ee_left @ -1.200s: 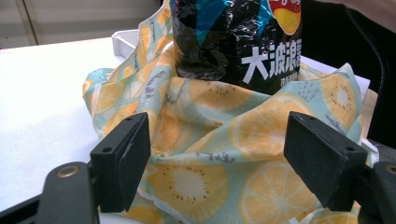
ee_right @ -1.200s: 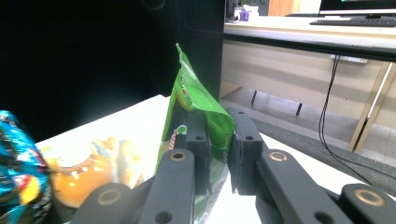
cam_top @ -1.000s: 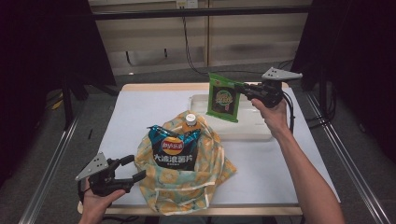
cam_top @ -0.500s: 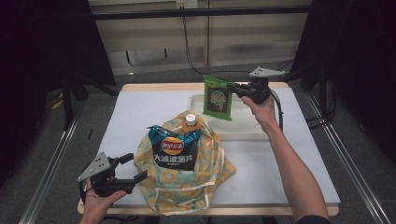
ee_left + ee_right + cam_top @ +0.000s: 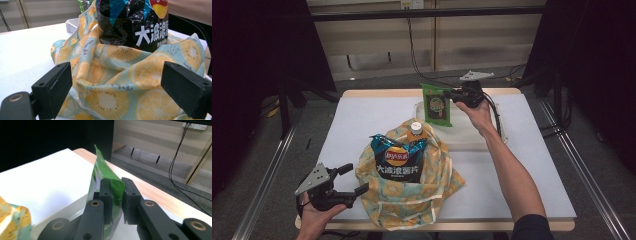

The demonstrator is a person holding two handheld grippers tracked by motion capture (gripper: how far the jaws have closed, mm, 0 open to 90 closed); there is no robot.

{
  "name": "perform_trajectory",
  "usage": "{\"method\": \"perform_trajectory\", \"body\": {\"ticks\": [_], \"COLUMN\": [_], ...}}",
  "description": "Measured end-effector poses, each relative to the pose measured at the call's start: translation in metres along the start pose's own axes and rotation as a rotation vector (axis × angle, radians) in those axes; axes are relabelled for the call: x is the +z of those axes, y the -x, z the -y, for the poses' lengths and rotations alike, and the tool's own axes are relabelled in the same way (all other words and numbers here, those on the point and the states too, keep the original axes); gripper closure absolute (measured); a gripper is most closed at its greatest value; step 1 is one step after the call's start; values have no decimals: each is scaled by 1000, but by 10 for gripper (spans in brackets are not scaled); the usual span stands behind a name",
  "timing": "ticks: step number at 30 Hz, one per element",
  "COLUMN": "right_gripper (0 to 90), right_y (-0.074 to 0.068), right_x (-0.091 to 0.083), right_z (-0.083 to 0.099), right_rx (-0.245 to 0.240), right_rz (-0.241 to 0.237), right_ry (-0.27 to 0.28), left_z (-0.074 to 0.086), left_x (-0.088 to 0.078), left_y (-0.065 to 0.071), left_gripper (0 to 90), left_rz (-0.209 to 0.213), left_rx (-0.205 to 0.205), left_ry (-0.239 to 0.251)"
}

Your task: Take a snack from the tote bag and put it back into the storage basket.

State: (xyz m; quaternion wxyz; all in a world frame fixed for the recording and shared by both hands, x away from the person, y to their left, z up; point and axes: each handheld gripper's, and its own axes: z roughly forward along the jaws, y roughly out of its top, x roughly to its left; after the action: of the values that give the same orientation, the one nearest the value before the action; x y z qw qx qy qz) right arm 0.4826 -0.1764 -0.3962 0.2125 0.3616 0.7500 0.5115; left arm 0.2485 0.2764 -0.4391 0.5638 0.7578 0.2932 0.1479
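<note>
**Over the far edge of the counter, a green packet hangs in the right tongs**

Up at the far side of the counter (image 5: 362,115), the right tongs (image 5: 455,96) are clenched on the top corner of one green snack packet (image 5: 436,105), and it dangles clear above the white tray (image 5: 472,137) near the far right corner. The right gripper view shows the film pinched flat between the two black jaws. It looks light, thin and crinkly, so the sealed top seam is the sensible place to hold; squeeze the puffed middle and it would likely slip or crush what is inside.

Down at the near left corner, the left tongs (image 5: 353,181) are released, jaws spread wide, sitting just beside the lemon-print cloth bag (image 5: 412,195). From the left gripper view the jaws frame the bag's soft folds without touching them. That fabric is floppy and will bunch, so I'd take it by a gathered rim or hem rather than the flat side.

Inside the bag stands one dark chip bag (image 5: 397,162), upright, glossy and air-filled, probably slippery and easily crushed. Behind it pokes one bottle (image 5: 416,129) with a white cap, rigid by comparison.

The count: one green packet, one chip bag, one bottle, one cloth bag, one tray.
</note>
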Motion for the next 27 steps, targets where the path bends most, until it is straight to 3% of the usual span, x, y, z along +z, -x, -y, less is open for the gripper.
{"method": "perform_trajectory", "body": {"ticks": [4, 13, 15, 27], "right_gripper": [798, 793, 790, 725], "right_y": [3, 11, 11, 27], "right_x": [8, 23, 26, 40], "right_z": [3, 11, 11, 21], "right_rx": [27, 58, 57, 85], "right_rz": [-8, -4, 6, 75], "right_ry": [7, 1, 6, -10], "left_z": [0, 0, 0, 0], "left_x": [-1, -1, -1, 1], "left_y": [-2, -5, -5, -6], "left_gripper": [104, 107, 106, 104], "left_rz": [-6, -10, -19, -12], "left_rx": [-16, -6, -19, -13], "left_ry": [6, 4, 6, -3]}}
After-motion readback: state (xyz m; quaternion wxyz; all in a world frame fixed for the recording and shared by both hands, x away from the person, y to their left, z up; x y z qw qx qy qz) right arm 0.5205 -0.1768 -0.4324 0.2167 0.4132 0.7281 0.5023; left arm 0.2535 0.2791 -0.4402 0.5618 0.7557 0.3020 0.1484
